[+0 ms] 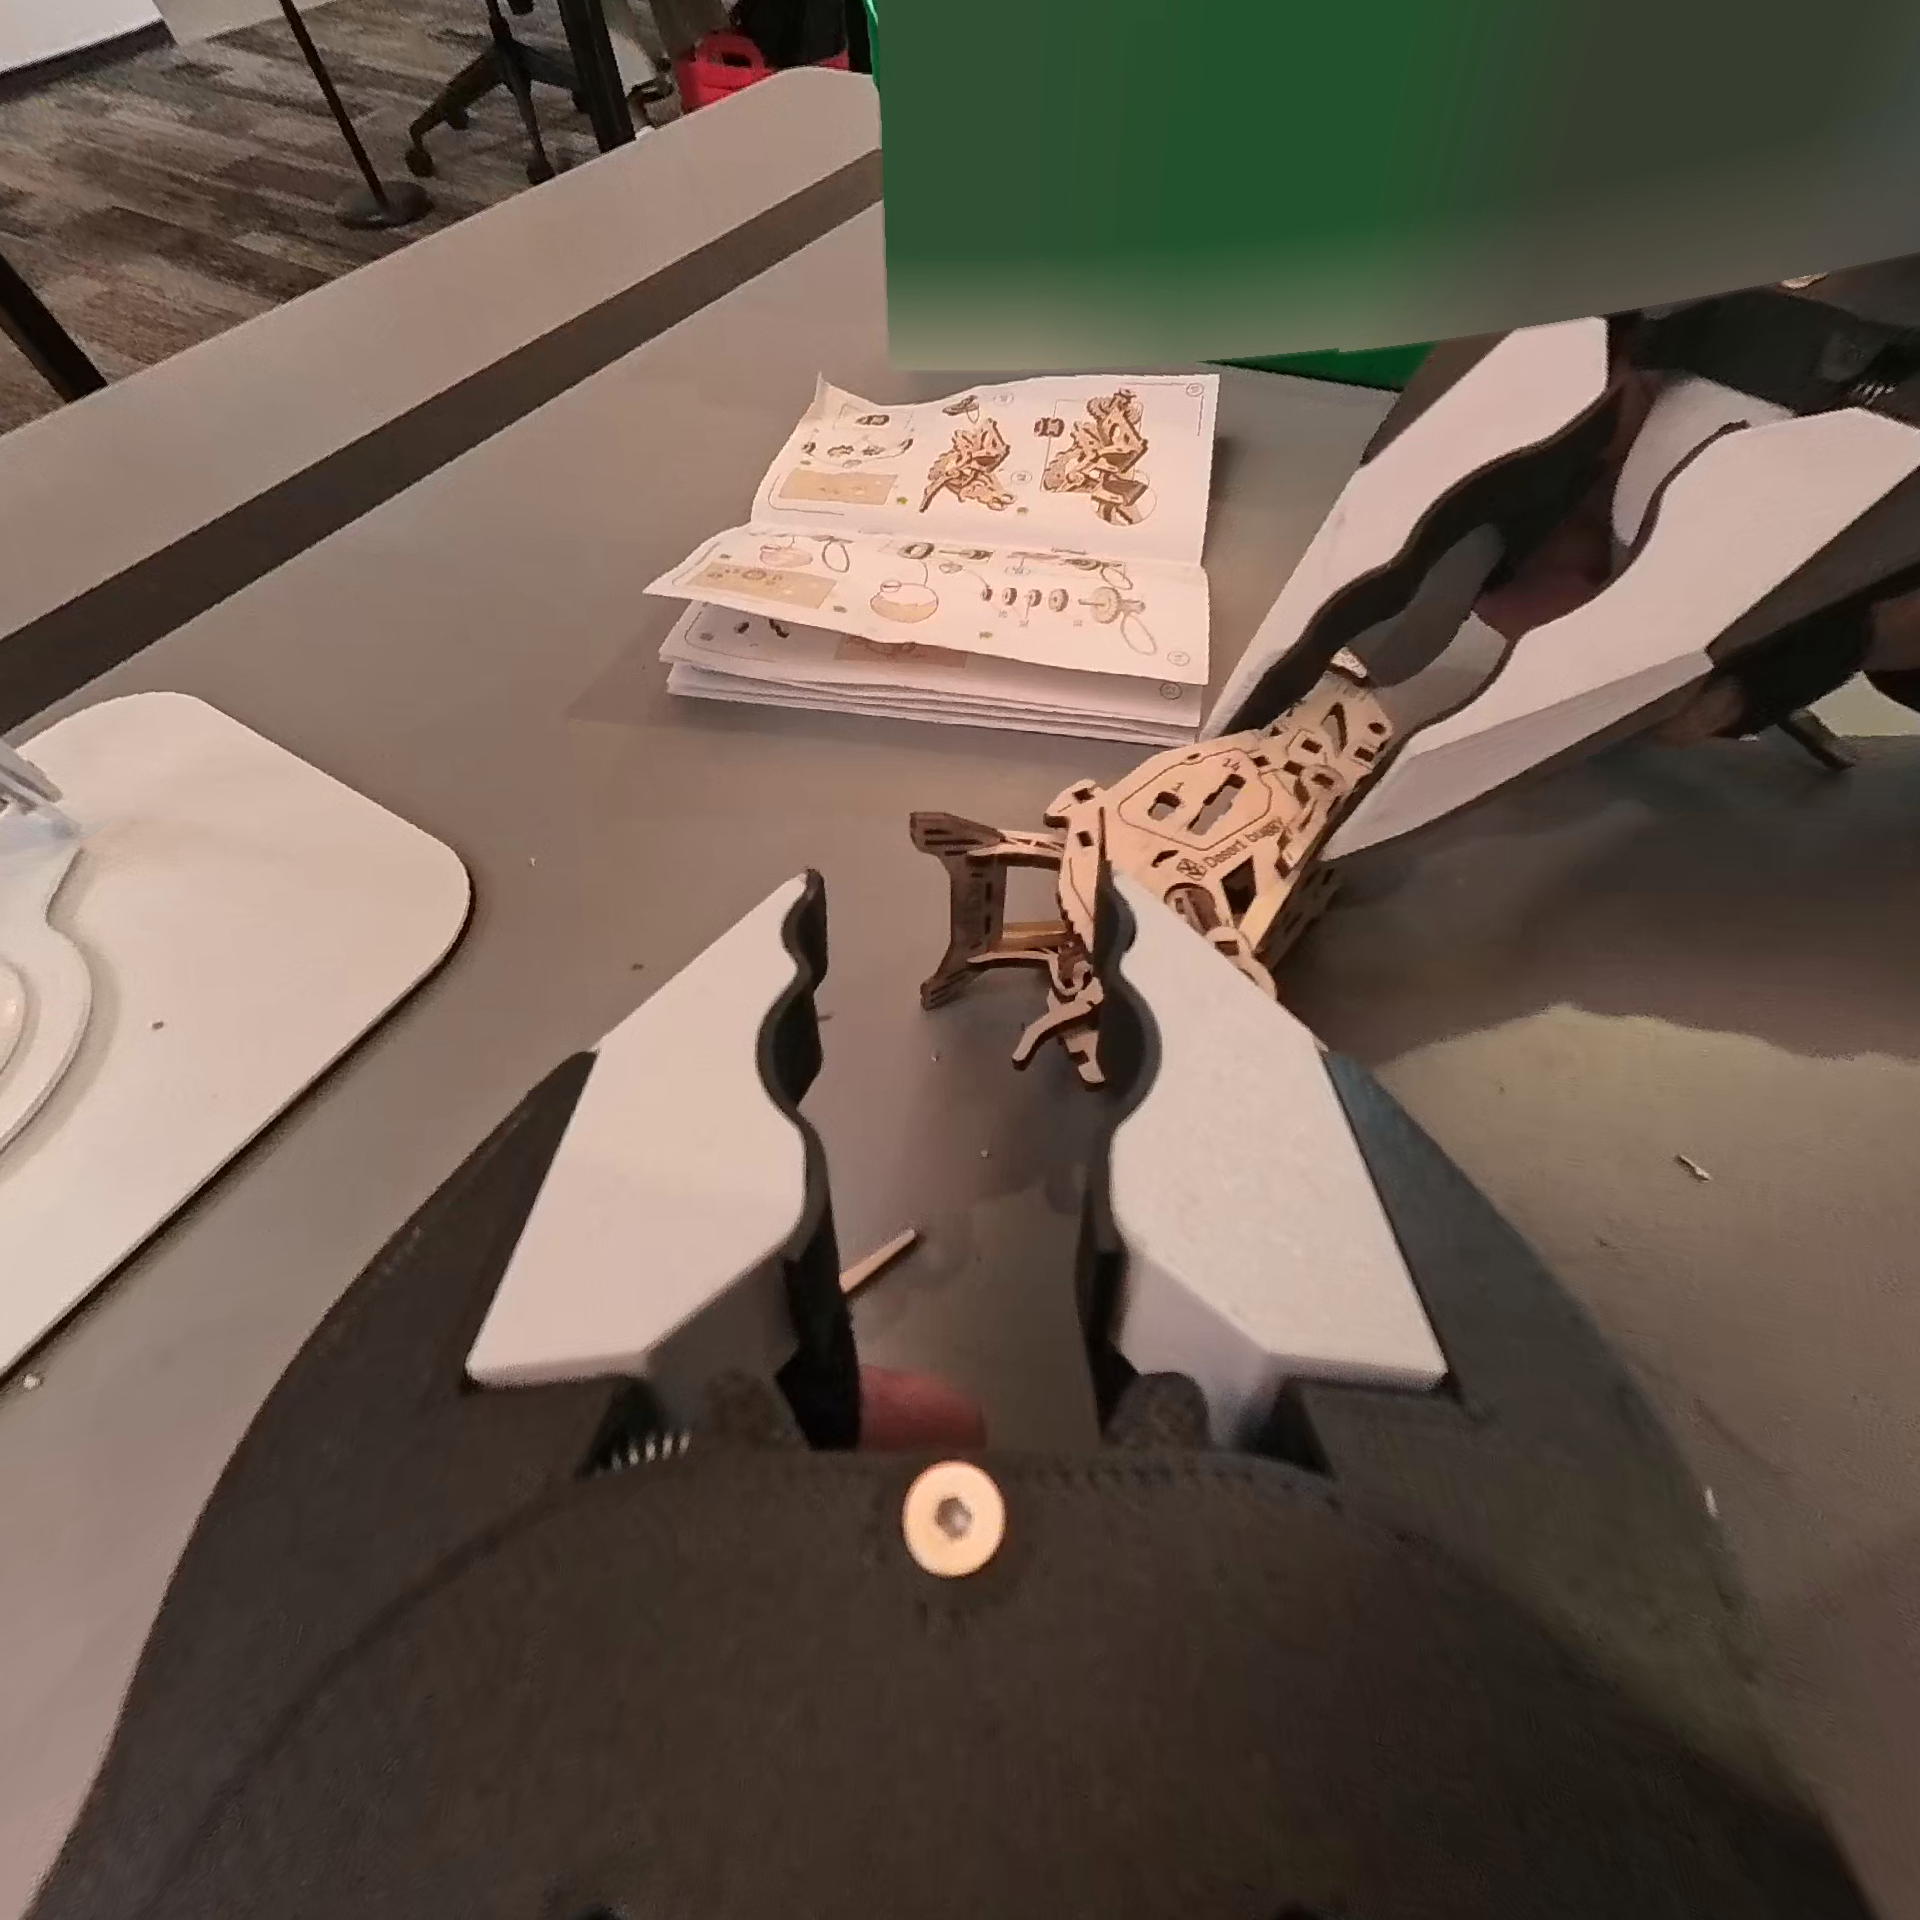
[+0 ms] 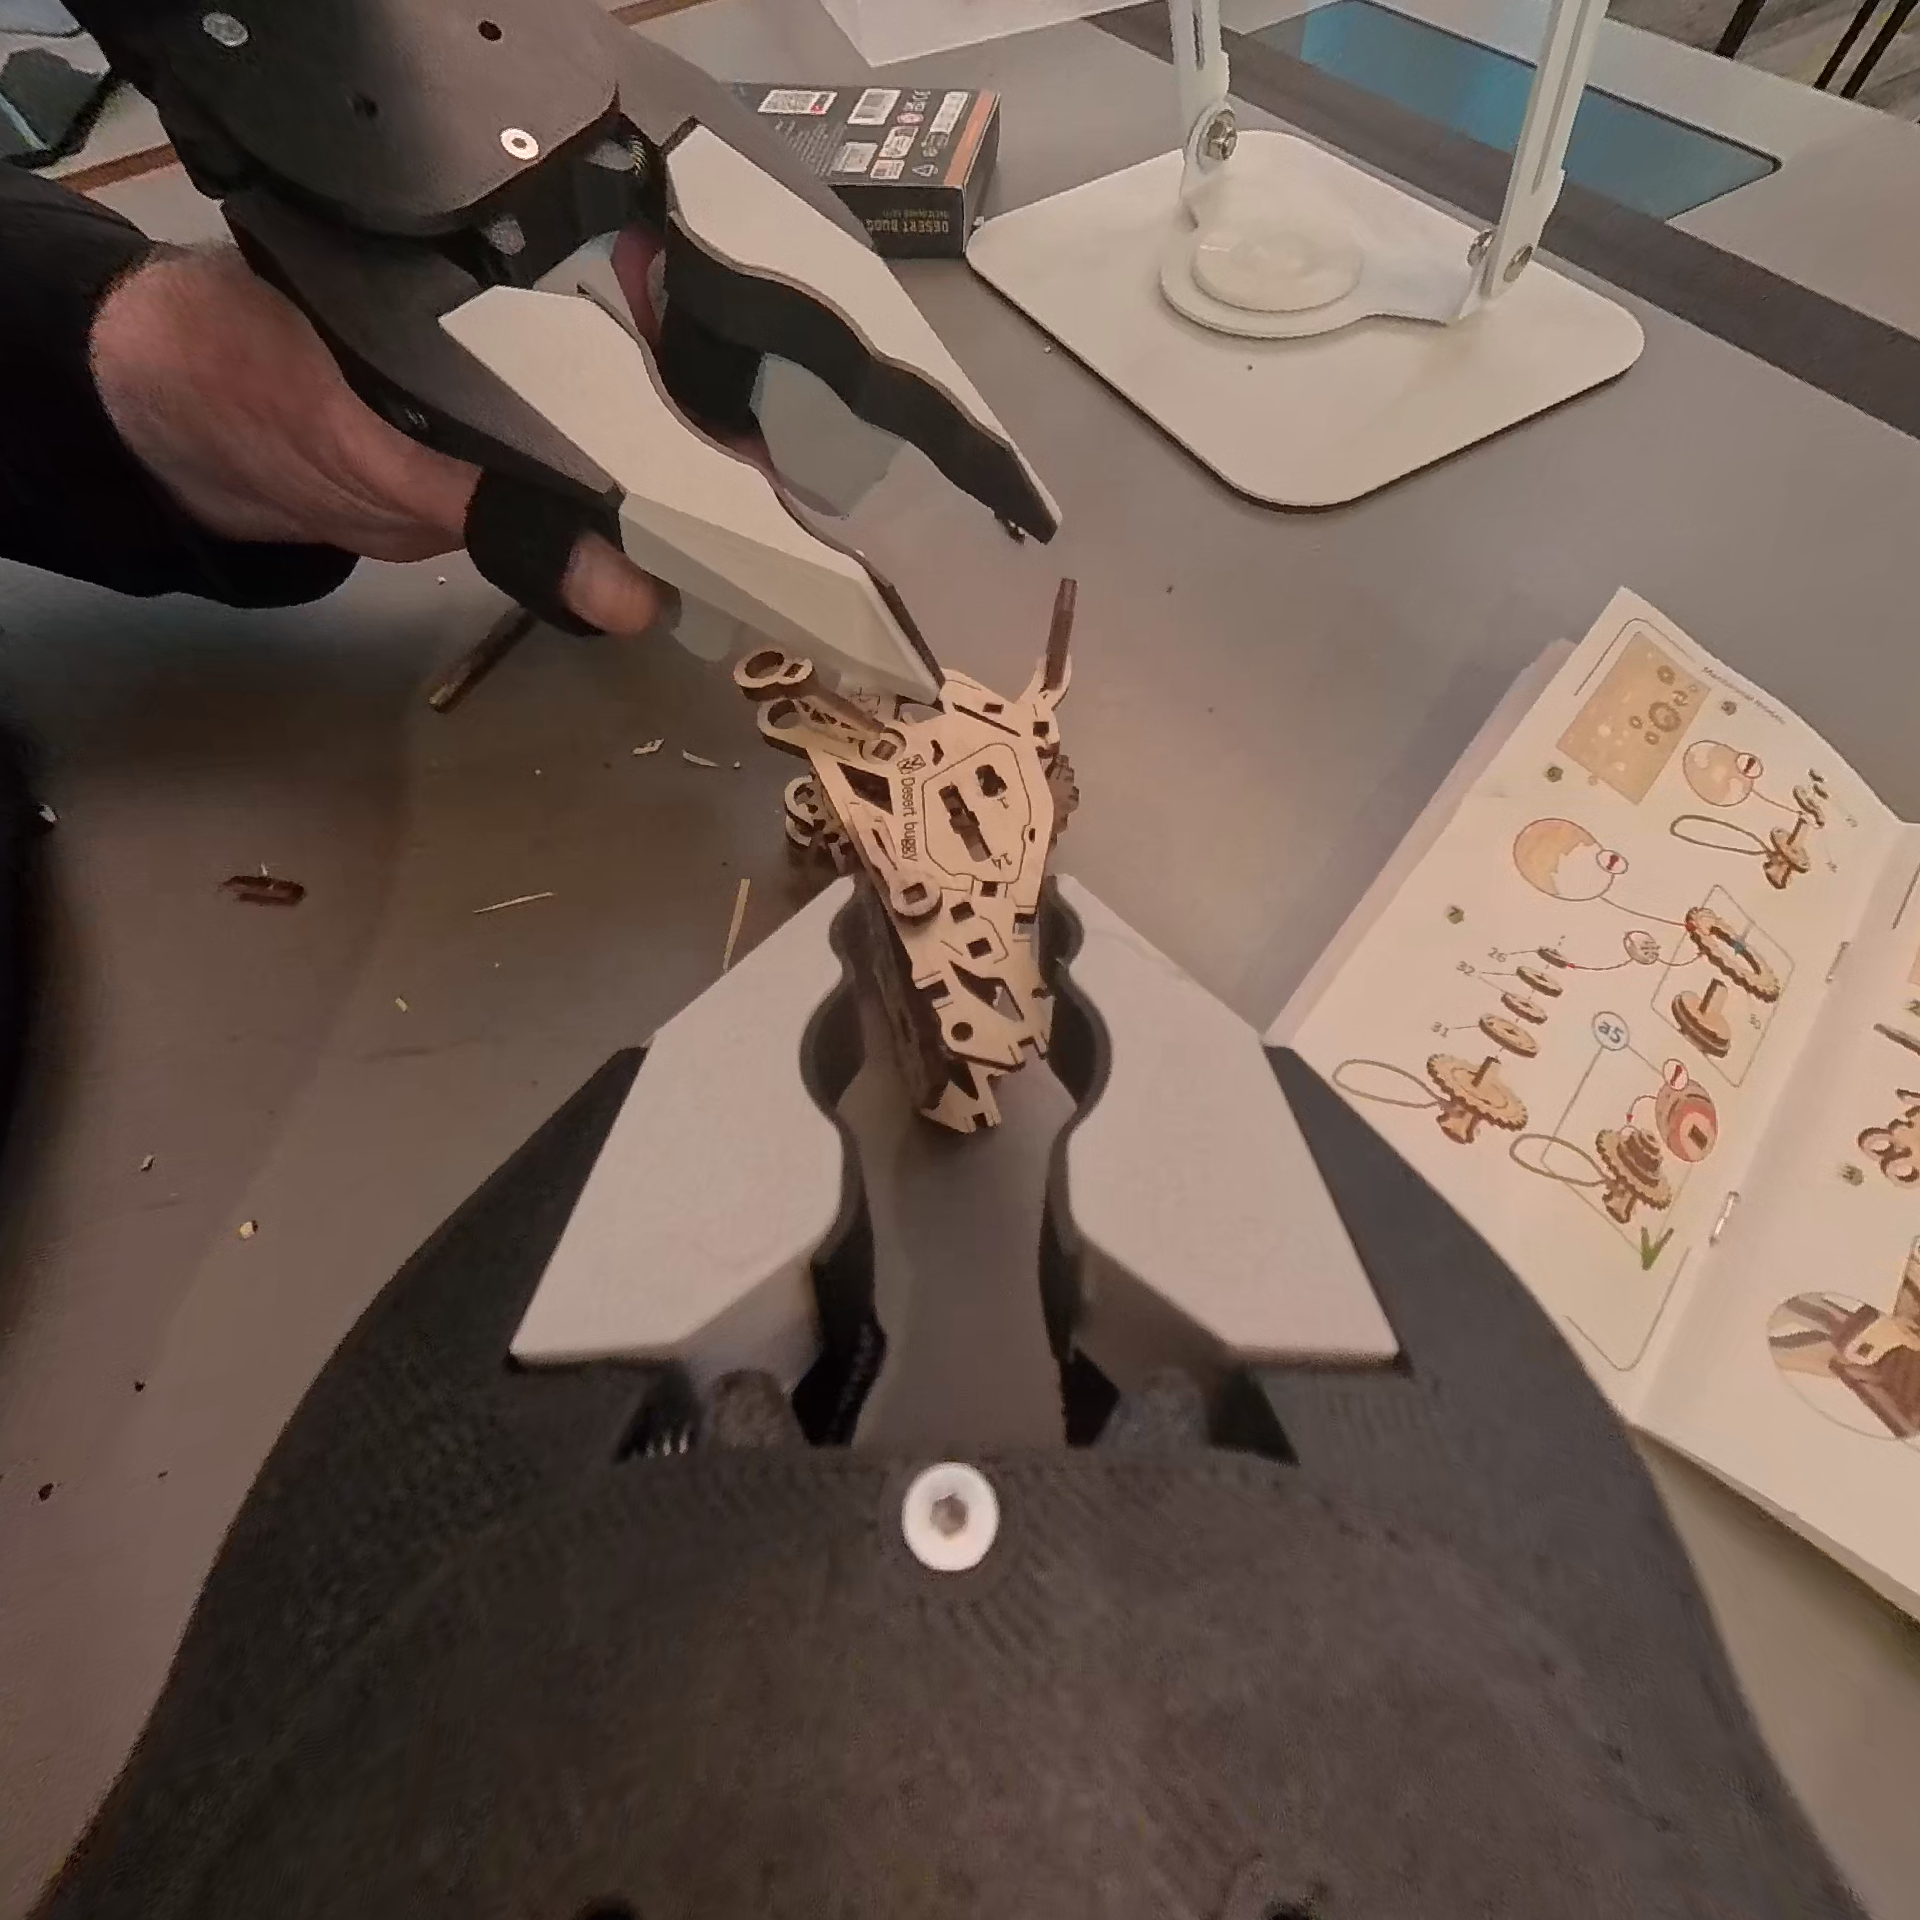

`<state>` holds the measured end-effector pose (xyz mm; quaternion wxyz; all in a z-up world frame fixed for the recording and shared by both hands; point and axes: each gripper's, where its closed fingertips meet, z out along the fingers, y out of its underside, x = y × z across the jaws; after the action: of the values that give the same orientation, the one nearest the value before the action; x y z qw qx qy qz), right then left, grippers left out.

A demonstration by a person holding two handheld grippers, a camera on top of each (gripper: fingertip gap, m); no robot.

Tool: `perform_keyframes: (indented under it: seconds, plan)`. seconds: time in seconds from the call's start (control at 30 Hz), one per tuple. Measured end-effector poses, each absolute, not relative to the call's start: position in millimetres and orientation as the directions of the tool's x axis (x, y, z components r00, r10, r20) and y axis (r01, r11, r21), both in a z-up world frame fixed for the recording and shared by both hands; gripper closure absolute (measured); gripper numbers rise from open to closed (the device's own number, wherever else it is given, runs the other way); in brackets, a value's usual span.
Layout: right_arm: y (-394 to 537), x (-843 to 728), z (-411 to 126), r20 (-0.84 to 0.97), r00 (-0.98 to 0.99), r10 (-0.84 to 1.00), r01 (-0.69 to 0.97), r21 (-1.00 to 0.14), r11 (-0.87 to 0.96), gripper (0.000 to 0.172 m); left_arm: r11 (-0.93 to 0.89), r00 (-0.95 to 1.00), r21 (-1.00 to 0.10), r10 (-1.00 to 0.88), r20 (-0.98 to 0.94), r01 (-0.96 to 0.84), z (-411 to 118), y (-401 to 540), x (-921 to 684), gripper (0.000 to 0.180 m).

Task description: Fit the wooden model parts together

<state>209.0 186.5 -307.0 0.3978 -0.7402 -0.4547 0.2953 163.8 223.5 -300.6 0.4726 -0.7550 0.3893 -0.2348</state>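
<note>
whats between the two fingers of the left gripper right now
Mostly bare grey table. In the left wrist view the left gripper stands open, with only the dark end frame of the wooden model just beyond its tips, ungrasped.

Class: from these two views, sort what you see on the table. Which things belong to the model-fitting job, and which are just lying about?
Belongs to the job:
wooden model, gripped by the right gripper
left gripper, open beside it
instruction booklet

Lying about:
black box
white stand base
wood splinters
</note>
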Motion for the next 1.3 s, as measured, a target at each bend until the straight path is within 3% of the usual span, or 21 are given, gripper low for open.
perform_keyframes:
  seconds: [0.77,1.3]
  plan:
    - [184.1,211.0,-310.4,-0.086,0.493,0.866,0.377,-0.875,-0.302,0.143,-0.135,0.540,-0.944,-0.840,-0.052,-0.301,-279.5,208.4,156.2,0.126]
    - [183.4,211.1,-309.5,-0.105,0.507,0.856,0.379,-0.864,-0.331,0.143,-0.136,0.528,-0.908,-0.843,-0.104,-0.396,-291.2,221.5,162.5,0.130]
